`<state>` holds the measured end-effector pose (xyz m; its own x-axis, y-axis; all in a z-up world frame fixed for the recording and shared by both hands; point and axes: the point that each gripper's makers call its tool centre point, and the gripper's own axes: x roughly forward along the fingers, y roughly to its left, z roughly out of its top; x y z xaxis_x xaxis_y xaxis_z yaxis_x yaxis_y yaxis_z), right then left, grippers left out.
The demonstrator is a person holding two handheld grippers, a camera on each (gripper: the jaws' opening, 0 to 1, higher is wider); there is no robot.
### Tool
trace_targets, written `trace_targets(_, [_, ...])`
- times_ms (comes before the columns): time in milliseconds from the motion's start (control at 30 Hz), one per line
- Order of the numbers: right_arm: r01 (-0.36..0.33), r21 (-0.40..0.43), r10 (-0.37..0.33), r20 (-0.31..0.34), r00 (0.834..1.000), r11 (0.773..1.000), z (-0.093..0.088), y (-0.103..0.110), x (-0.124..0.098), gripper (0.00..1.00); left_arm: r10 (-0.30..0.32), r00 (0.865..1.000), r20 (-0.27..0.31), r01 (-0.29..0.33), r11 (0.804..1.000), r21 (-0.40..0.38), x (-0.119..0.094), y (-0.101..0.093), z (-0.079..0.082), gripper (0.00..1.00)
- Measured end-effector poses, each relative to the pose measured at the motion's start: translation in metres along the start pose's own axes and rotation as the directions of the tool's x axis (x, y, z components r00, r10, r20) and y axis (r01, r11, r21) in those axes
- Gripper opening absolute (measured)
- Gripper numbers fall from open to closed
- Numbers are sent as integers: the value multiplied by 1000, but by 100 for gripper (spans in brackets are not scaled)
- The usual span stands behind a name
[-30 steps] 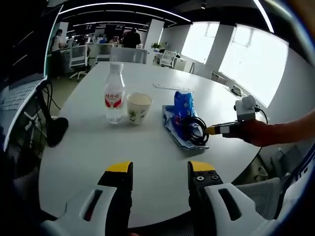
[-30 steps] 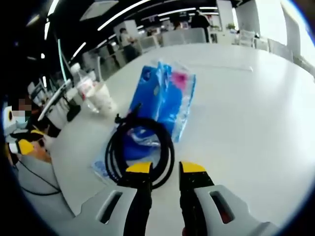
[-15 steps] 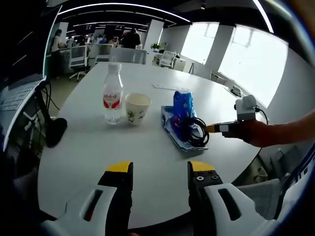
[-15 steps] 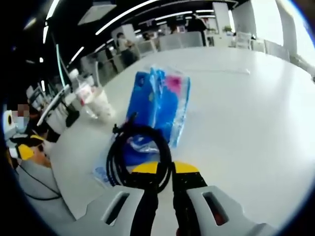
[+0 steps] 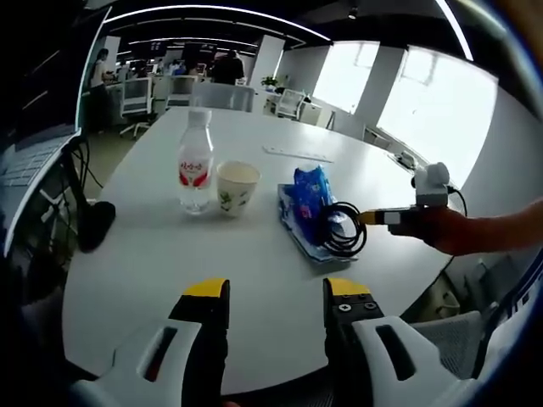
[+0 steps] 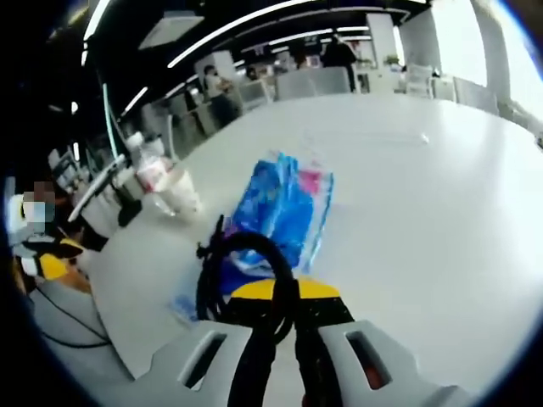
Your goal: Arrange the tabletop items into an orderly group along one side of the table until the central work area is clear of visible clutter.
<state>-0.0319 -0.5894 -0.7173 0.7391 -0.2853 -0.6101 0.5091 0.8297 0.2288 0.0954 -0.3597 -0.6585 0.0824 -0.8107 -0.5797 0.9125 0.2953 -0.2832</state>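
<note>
From the left gripper view, bare table [image 5: 170, 254] lies ahead; the bottle [image 5: 195, 170] and cup [image 5: 237, 186] stand at twelve o'clock, the blue packet [image 5: 310, 197] at one.

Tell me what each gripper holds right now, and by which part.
The right gripper is shut on the black cable coil, pinching the near edge of its loop. The left gripper is open and holds nothing.

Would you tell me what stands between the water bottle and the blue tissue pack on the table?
In the left gripper view, a paper cup stands between the water bottle and the blue tissue pack.
</note>
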Motion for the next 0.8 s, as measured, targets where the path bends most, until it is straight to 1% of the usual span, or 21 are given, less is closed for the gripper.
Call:
trace_targets(300, [-20, -92, 22, 22, 1000, 996, 12, 7, -12, 3, -16, 1000, -2, 16, 1000, 16, 3, -5, 2, 43])
trace_targets(467, [-27, -110, 32, 43, 999, 994, 18, 11, -20, 2, -20, 1000, 1, 20, 1000, 15, 5, -7, 4, 43])
trace_targets(533, [-26, -122, 31, 38, 999, 992, 16, 10, -22, 2, -21, 1000, 3, 21, 1000, 12, 5, -7, 4, 43])
trace_targets(633, [-26, -108, 31, 44, 999, 994, 17, 8, -26, 2, -24, 1000, 1, 24, 1000, 15, 5, -8, 3, 43])
trace_targets(800, [-28, -122, 34, 52, 998, 992, 16, 9, -36, 2, -26, 1000, -1, 26, 1000, 16, 6, -8, 2, 43])
